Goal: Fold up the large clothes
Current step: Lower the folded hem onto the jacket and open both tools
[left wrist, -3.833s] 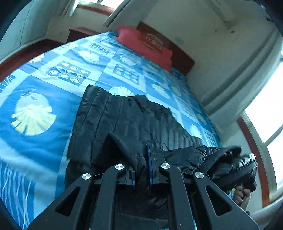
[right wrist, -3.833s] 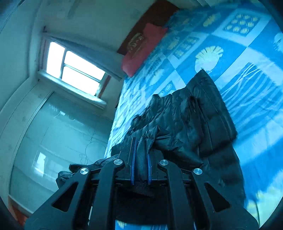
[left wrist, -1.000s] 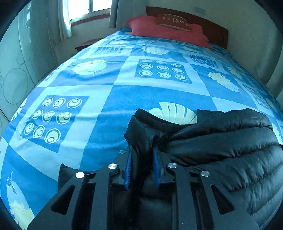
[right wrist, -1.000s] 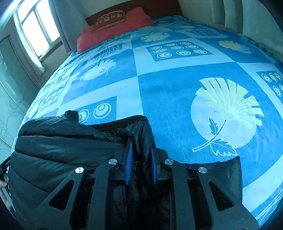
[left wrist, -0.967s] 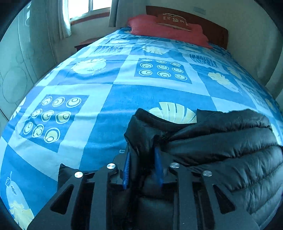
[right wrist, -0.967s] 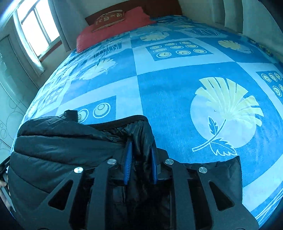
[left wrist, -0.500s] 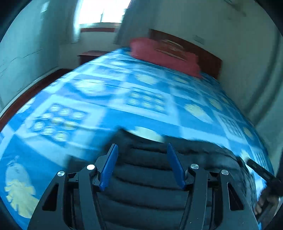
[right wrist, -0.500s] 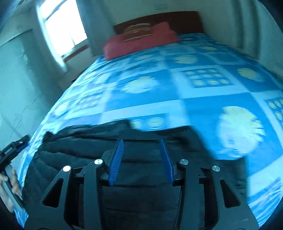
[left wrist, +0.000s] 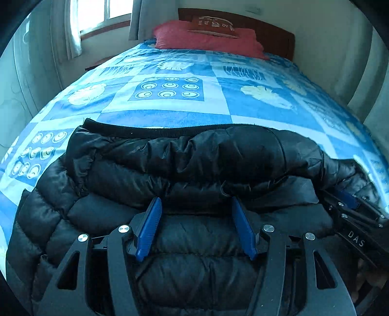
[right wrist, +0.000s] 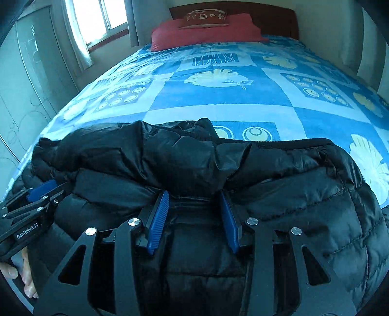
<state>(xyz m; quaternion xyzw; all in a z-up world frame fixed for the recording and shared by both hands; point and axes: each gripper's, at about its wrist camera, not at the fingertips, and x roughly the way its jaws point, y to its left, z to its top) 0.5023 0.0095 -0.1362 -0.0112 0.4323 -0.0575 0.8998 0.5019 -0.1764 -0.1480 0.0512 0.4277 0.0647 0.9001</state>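
A black puffer jacket [left wrist: 189, 165] lies folded in a thick stack on the near end of the bed; it also shows in the right wrist view [right wrist: 194, 160]. My left gripper [left wrist: 195, 206] is open and empty, its blue pads just above the jacket's top layer. My right gripper [right wrist: 194, 201] is open and empty too, over the same stack. Each gripper shows at the edge of the other's view: the right one at the right of the left wrist view [left wrist: 347, 209], the left one at the left of the right wrist view [right wrist: 41, 194].
The bed has a blue patterned cover [left wrist: 170, 92] that stretches away beyond the jacket. A red pillow [left wrist: 209, 39] lies at the wooden headboard [left wrist: 267, 31]. A window [right wrist: 97, 17] and curtains are on the left. Walls stand close on the right.
Both grippers were shut on the jacket's edge a second ago; they let go, opened and pulled back. The jacket now rests folded on the bed.
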